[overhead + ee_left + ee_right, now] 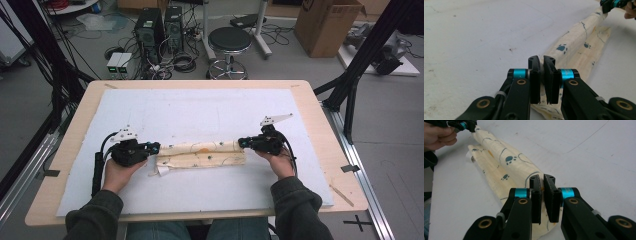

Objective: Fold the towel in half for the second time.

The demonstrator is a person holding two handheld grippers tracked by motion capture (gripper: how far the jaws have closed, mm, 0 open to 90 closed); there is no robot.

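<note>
High view first, from left to right: a person's left hand holds the left claw at the left end of a folded cream cloth printed with blue paw marks. The cloth lies in a long narrow band across the middle of the white sheet that covers the worktop, nearer the person than the far edge. At its right end sits the right claw, held in the right hand.

Left gripper view: the left claw has its jaws pressed almost together on the cloth's near edge, with only a thin gap showing between the pads. The cloth runs away toward the upper right, where the other claw bites its far end.

Right gripper view: the right claw is likewise pinched on the cloth, jaws nearly touching over the fabric. The band stretches off to the upper left, ending at the left claw and the hand behind it.
</note>
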